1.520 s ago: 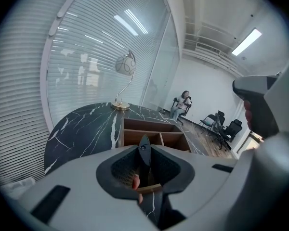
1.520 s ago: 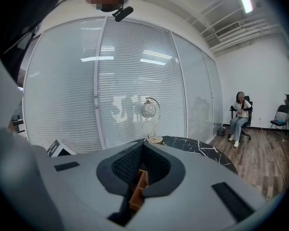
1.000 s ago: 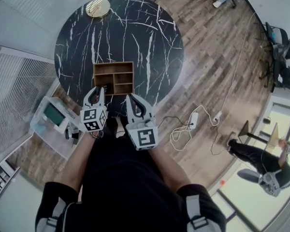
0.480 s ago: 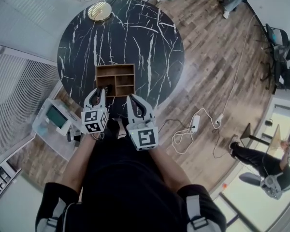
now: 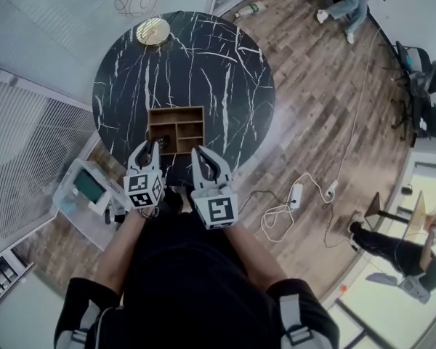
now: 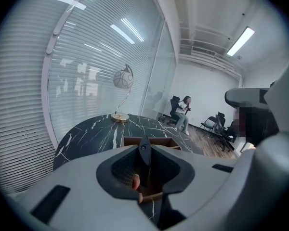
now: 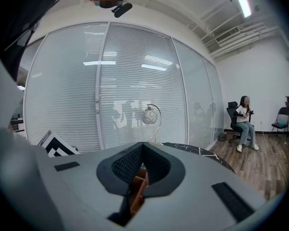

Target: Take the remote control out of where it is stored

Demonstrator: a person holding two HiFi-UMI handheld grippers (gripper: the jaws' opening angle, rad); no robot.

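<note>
- The person's arms reach toward 12 o'clock, a gripper in each hand, side by side over the near edge of the desk [image 5: 203, 57].
- Left gripper [image 5: 147, 147]: the fingers are clenched on the remote [image 6: 144, 154], a thin dark slab seen edge-on. It stands upright between them, and its top end rises just above the fingertips. A small reddish spot shows low on its left face.
- Right gripper [image 5: 206, 158]: just beside the left one, at its 3 o'clock. Its fingers are clenched together with nothing between them. Its own view shows only the wooden dividers below the gap.
- Box [image 5: 176, 109]: a wooden organiser with several compartments, sitting on the desk at 12 o'clock from both grippers. The left fingertips are at its 7 o'clock compartment, where the head view shows the dark remote. The right fingertips are just short of its near wall.
- The desk is round, black marble with white veins.
- Lamp [image 5: 152, 31]: its gold base stands at the desk's 11 o'clock edge, well apart from the box. A curved stem carries a round shade.
- A white unit [image 5: 87, 187] sits on the wooden floor at 9 o'clock from the left gripper.
- A power strip [image 5: 296, 193] with a coiled white cable lies at 3 o'clock from the right gripper.
- Slatted glass walls stand behind the desk.
- A seated person [image 7: 244, 119] is on a chair far off, at 1 o'clock.
</note>
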